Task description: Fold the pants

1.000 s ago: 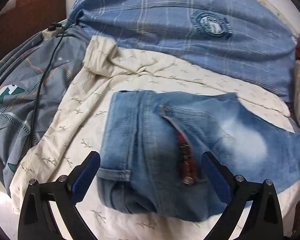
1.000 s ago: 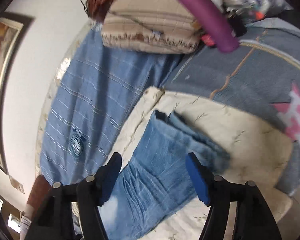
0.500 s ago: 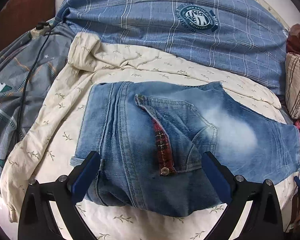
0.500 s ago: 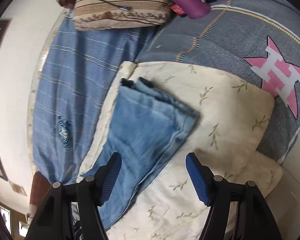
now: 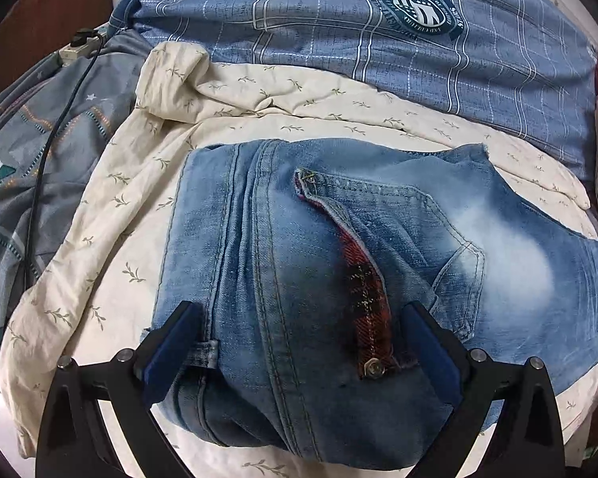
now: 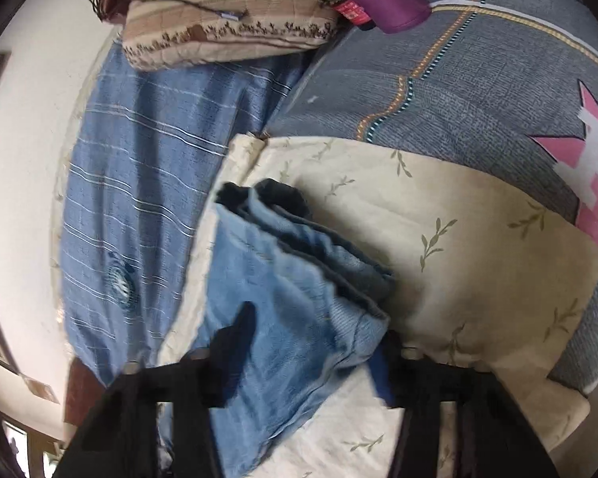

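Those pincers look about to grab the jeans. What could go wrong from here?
The right gripper, whose jaws have just been closing with denim between them, may pinch only the top layers of the jeans, splaying the stack. It could also catch the cream cloth underneath. The open left gripper straddles the jeans' thick folded end and may slip off.

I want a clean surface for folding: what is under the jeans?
The jeans lie on a cream leaf-print cloth. Whatever lies directly beneath the denim is covered.
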